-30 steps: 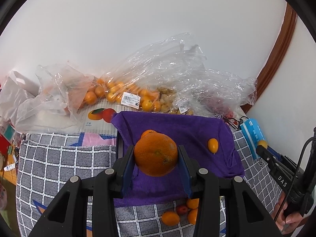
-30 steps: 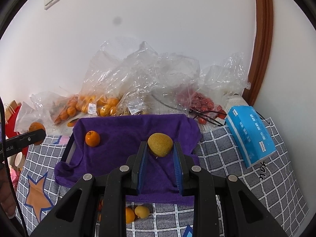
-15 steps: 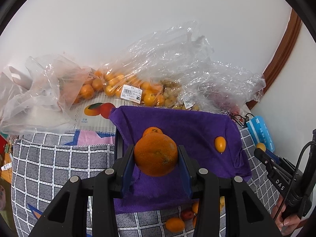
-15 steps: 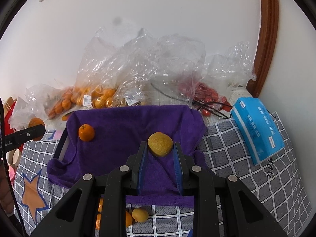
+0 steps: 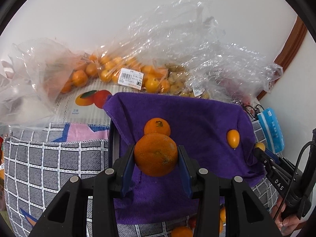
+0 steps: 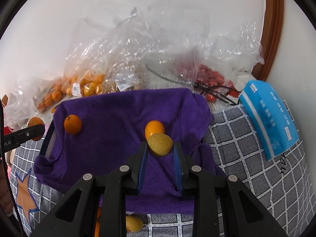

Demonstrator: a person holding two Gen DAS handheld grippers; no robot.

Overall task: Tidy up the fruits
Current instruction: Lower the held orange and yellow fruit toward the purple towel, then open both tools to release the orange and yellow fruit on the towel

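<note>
My left gripper (image 5: 156, 155) is shut on a large orange (image 5: 156, 154), held above a purple cloth (image 5: 197, 118) that covers a tray. A small mandarin (image 5: 157, 126) and an oval kumquat (image 5: 233, 138) lie on the cloth. My right gripper (image 6: 160, 145) is shut on a yellow-green rough fruit (image 6: 160, 145) over the same cloth (image 6: 110, 122). Just behind it lies the orange kumquat (image 6: 154, 128); the mandarin (image 6: 72, 124) lies at the cloth's left. The left gripper's tip with the orange (image 6: 35, 122) shows at the left edge.
Clear plastic bags of small oranges (image 5: 126, 73) and red fruits (image 6: 211, 79) are piled against the wall. A blue tissue pack (image 6: 270, 118) lies right. Loose fruits (image 6: 134, 223) sit on the checked tablecloth (image 6: 256, 158) in front of the cloth. A fruit carton (image 5: 88, 102) lies left.
Both grippers have moved forward and lower over the purple cloth, each still holding its fruit. The mandarin and the kumquat now appear closer to the fingertips.
</note>
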